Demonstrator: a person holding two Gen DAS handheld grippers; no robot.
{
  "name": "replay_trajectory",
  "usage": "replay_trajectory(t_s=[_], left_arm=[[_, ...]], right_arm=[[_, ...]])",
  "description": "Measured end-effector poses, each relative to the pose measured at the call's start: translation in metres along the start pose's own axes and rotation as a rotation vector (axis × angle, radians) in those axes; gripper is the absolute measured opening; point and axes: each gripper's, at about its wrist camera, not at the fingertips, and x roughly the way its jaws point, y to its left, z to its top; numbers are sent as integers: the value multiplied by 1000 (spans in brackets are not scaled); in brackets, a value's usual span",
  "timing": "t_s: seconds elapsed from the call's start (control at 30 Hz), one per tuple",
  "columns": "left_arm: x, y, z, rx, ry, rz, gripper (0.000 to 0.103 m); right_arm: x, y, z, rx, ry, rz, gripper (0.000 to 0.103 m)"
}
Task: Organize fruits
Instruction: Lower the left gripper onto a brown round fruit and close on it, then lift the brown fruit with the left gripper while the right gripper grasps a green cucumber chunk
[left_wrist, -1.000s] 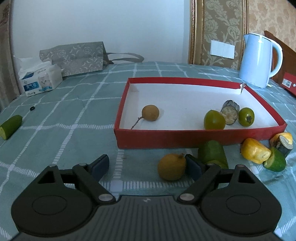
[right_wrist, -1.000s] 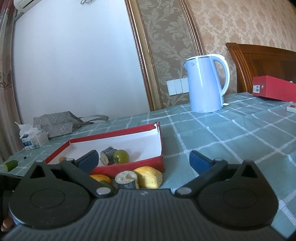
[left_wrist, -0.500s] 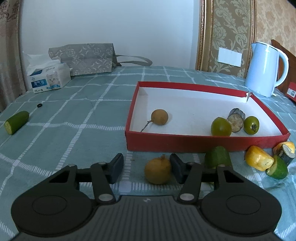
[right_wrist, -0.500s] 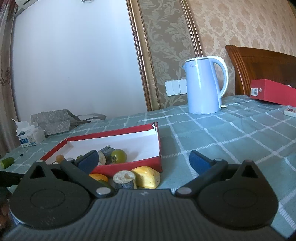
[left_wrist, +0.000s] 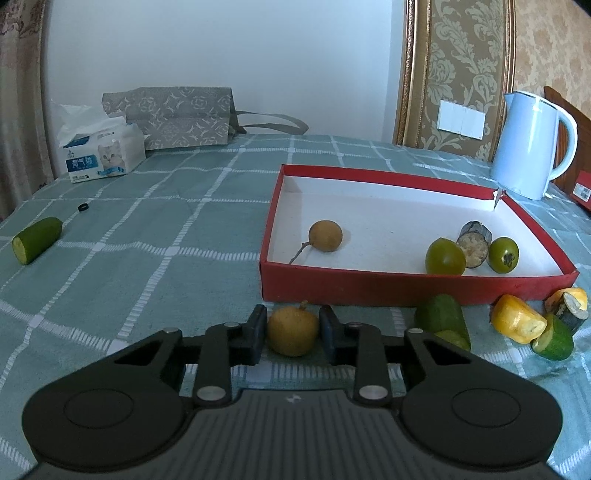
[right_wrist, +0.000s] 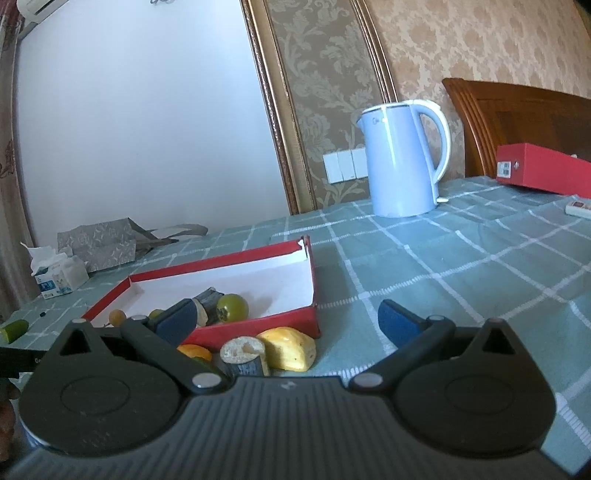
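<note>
My left gripper (left_wrist: 292, 333) is shut on a round yellow-brown fruit (left_wrist: 293, 332) that sits on the tablecloth just in front of the red box (left_wrist: 406, 291). Inside the box lie a brown round fruit (left_wrist: 325, 236), two green fruits (left_wrist: 445, 256) (left_wrist: 503, 254) and a dark cut piece (left_wrist: 474, 244). A cucumber piece (left_wrist: 441, 319), a yellow piece (left_wrist: 517, 325) and more cut pieces (left_wrist: 554, 338) lie outside by the box's right front corner. My right gripper (right_wrist: 288, 321) is open and empty, above the yellow piece (right_wrist: 288, 349) and a cut stub (right_wrist: 243, 352).
A blue kettle (left_wrist: 528, 147) stands behind the box at the right. A tissue pack (left_wrist: 101, 157) and a grey bag (left_wrist: 177, 116) are at the back left. A cucumber half (left_wrist: 37, 240) lies far left. A red box (right_wrist: 543, 173) sits at the far right.
My left gripper closed its fingers from wide open onto the yellow-brown fruit. The right gripper rose slightly and stayed open.
</note>
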Motion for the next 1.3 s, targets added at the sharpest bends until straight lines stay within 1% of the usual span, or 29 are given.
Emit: replay_trajectory(t_s=[0.1,0.37,0.47,0.57,0.63,0.67,0.73,0.8,0.9,0.93,1.0,1.07,1.13,1.2,1.3], left_arm=[[-2,-2,-1,12,0,-32,31],[-2,-4,-2,15,0,-35,31],[-2,-4,-2,11,0,-27,28],[-3,-3,-2,12,-1,-34,28],[-5,-4,-3,21,-9,-52,28],[-8,-6,-4,31,-17,-65,28],[-17,-10,-6,58,-67,-56,28],[-28,-11,-10,79,-114,-66,28],[-35,-10,-13,96,-131,-64,28],[-34,-9,-13,94,-123,-61,28],[-31,-4,-12,77,-97,-87,28],[-27,-1,-10,58,-75,-87,28],[-25,1,-9,48,-69,-104,28],[-24,1,-9,52,-75,-94,28],[-21,-3,-6,94,-72,-66,28]], right_arm=[[0,-3,0,20,-2,4,103],[2,-5,0,35,11,17,103],[2,-3,0,22,6,26,103],[2,3,-1,-13,17,24,103],[1,6,-1,-28,12,19,103],[1,7,-1,-33,12,19,103],[0,7,-1,-31,10,20,103],[0,4,-1,-16,8,26,103],[3,-2,1,17,31,35,103],[5,-4,1,29,38,38,103],[6,-8,1,55,50,42,103],[7,-11,0,72,52,42,103],[7,-12,-1,78,54,42,103],[7,-11,-1,75,55,41,103],[6,-10,-1,70,50,40,103]])
